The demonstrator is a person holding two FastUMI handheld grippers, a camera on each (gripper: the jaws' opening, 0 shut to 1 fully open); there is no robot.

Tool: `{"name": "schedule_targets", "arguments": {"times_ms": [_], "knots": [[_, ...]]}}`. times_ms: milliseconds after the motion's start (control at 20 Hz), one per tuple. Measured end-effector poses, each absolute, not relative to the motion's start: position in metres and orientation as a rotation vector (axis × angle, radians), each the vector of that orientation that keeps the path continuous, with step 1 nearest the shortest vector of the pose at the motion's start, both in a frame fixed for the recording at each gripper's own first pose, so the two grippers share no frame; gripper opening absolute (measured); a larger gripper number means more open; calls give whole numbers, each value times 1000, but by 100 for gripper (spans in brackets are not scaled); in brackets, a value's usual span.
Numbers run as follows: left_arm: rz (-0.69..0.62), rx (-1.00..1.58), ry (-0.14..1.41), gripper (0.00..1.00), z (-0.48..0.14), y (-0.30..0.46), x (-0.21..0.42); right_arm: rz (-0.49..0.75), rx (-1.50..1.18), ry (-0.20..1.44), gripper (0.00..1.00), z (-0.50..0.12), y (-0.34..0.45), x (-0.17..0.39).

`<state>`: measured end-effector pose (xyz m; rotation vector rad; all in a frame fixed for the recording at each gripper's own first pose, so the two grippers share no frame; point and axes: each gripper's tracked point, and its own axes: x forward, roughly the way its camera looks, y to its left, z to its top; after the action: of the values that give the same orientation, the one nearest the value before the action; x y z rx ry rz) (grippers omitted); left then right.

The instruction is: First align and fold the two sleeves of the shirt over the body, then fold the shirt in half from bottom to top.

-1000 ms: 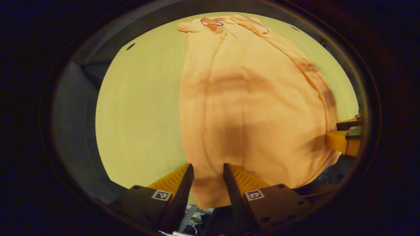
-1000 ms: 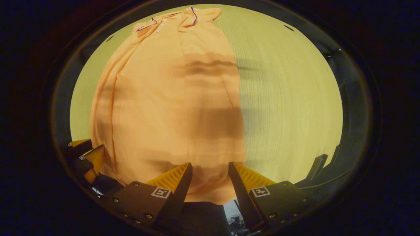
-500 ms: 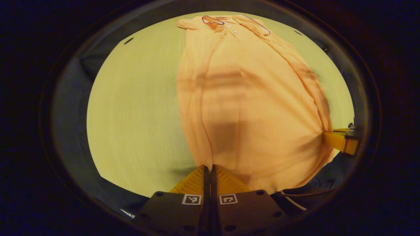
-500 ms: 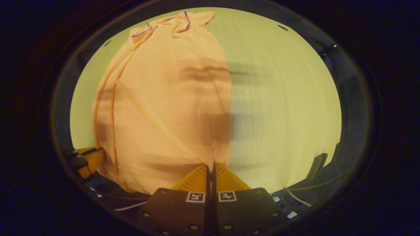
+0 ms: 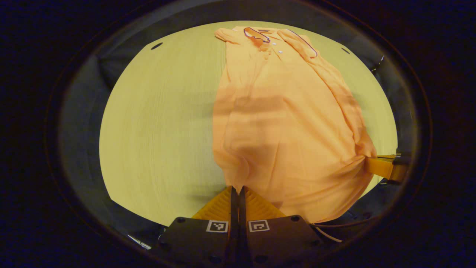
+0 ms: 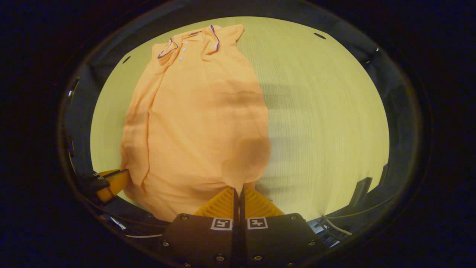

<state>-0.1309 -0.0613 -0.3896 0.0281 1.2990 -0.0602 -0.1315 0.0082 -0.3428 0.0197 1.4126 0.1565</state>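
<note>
Both tools (image 5: 237, 190) (image 6: 238, 190) clamped on shirt (image 5: 286, 123) hem

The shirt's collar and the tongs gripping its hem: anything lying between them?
Just the shirt's own folded body on the table, per the right gripper view.

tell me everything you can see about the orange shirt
The orange shirt is a soft polo with a dark-trimmed collar and small pale buttons, lying lengthwise on the wooden table, collar at the far end. Its sides look folded inward, making a narrow shape. The left gripper and right gripper each pinch a near hem corner, bunching the cloth there.
</note>
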Motion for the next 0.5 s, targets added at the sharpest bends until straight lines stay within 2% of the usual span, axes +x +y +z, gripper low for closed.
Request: {"name": "schedule_targets", "arguments": {"times_ms": [500], "knots": [[-29, -40, 1150, 6, -341, -54, -24, 187, 43, 1275, 0, -302, 23, -31]]}}
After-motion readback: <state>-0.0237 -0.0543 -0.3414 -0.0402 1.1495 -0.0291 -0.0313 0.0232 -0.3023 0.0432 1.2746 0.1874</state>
